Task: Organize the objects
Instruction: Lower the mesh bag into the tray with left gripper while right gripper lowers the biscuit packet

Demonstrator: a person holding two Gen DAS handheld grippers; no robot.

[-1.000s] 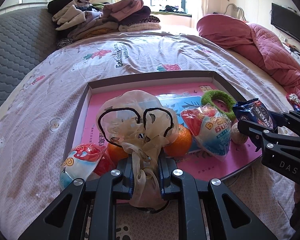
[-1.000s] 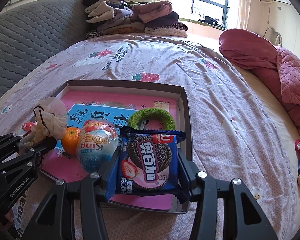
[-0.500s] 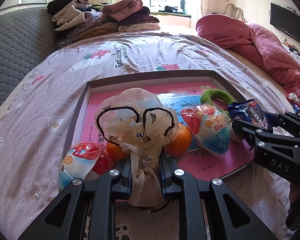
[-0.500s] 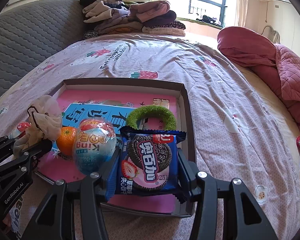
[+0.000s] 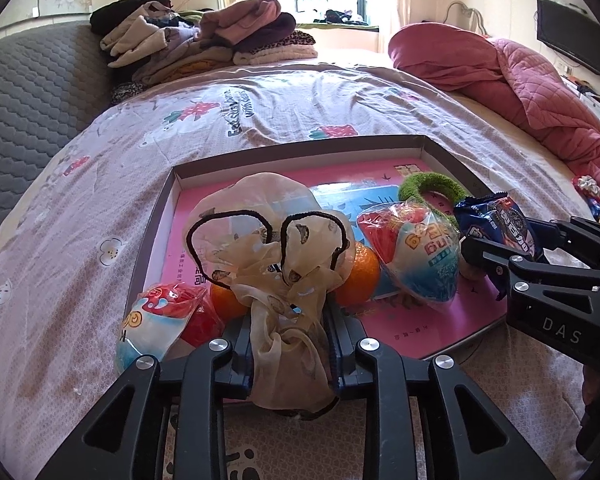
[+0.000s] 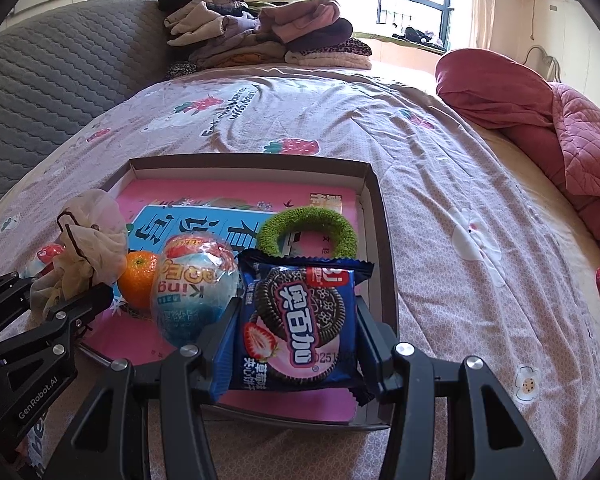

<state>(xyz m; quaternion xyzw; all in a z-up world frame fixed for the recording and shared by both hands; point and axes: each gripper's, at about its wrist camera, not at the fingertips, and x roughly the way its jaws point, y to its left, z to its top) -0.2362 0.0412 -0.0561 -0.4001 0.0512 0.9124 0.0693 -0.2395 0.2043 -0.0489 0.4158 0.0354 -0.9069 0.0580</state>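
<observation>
Both of my tongs hang over the near edge of the shallow brown cardboard tray with the pink sheet inside (image 5: 440, 152), which sits on the pale purple strawberry bedsheet (image 5: 260, 108). My left tongs (image 5: 290, 320) have just been opening a little. The floppy beige gauze hair tie with black wire loops (image 5: 276, 264) is between the jaws, but I cannot tell if they press on it now. It sits at the near left of the tray, on top of the two oranges (image 5: 360, 276).

My right tongs (image 6: 296, 320) hold the flat blue cookie packet with a strawberry on it (image 6: 298, 320) by its two side edges, over the near right corner of the tray.

I think the hair tie is very light and soft. It will squash and droop, so its bunched knot is the best place to pinch. The packet is light and slippery, and the cookies inside could crack, so I should squeeze its sides gently.
</observation>
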